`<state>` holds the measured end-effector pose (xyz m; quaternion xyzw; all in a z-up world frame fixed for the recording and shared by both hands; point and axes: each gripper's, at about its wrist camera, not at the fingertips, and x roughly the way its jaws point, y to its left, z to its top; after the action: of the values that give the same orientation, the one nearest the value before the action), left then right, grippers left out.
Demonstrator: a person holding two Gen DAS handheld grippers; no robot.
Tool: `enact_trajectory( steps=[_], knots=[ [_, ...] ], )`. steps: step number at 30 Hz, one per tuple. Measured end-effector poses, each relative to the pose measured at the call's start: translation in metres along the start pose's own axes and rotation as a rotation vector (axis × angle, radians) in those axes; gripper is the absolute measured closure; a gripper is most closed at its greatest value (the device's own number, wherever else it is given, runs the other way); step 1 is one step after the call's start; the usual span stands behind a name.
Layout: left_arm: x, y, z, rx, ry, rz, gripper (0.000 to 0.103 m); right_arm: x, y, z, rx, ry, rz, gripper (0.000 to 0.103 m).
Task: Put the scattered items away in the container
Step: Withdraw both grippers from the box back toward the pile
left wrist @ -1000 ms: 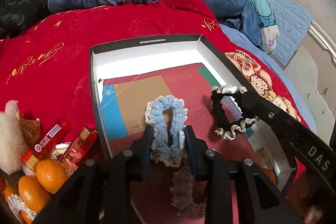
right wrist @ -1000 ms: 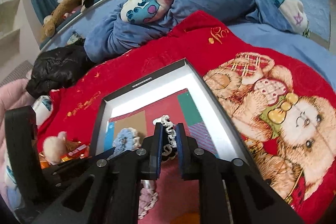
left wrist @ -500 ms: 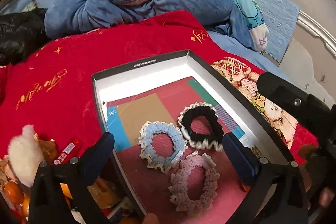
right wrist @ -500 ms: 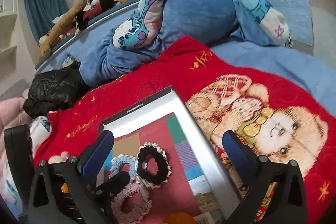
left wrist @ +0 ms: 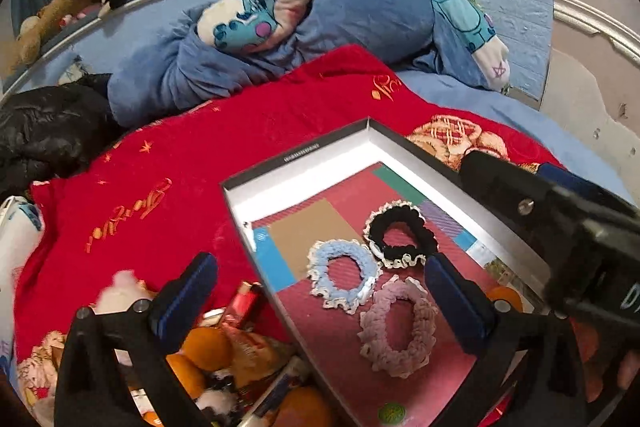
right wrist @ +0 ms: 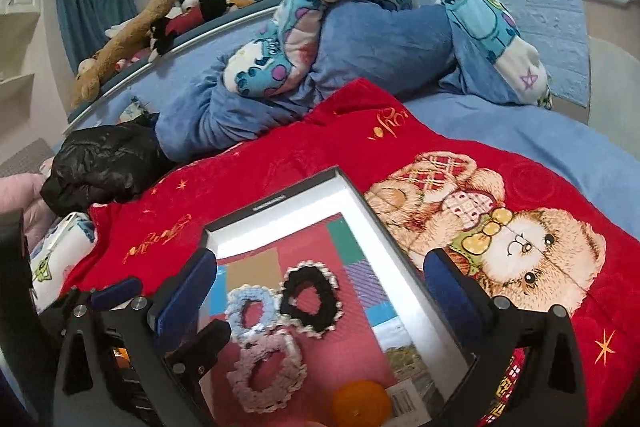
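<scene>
Scrunchies, crocheted: light blue (left wrist: 344,277), black white-edged (left wrist: 400,235), pink (left wrist: 398,327), inside shallow dark-rimmed cardboard box (left wrist: 300,153). Rim print illegible. Left gripper (left wrist: 320,301) and right gripper (right wrist: 320,299) both spread wide, empty.

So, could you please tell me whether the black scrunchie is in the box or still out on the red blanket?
In. The black scrunchie lies flat on the floor of the box, beside the blue scrunchie.

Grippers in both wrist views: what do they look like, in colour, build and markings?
Both are matte black plastic frames with silver screw heads. The left gripper and the right gripper each carry two angular fingers faced with dark blue pads. White letters, partly cut off, mark the right gripper's body in the left view.
</scene>
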<state>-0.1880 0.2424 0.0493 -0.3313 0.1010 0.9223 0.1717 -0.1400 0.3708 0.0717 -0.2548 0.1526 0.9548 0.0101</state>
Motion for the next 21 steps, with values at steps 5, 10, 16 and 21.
enact_trajectory(
  steps=[5,10,16,21],
  knots=[
    [-0.026,0.014,-0.002,-0.025,0.004,0.017,0.000,-0.005,0.013,-0.006,0.031,-0.006,0.082,0.000],
    [-0.063,0.027,-0.018,-0.005,-0.015,0.060,0.000,-0.011,0.041,-0.017,-0.004,0.010,0.120,0.000],
    [-0.099,0.053,-0.054,-0.007,-0.019,0.134,0.000,-0.025,0.071,-0.028,-0.009,0.001,0.170,0.000],
    [-0.124,0.098,-0.088,-0.116,0.004,0.168,0.000,-0.033,0.094,-0.044,-0.008,-0.005,0.186,0.000]
  ],
)
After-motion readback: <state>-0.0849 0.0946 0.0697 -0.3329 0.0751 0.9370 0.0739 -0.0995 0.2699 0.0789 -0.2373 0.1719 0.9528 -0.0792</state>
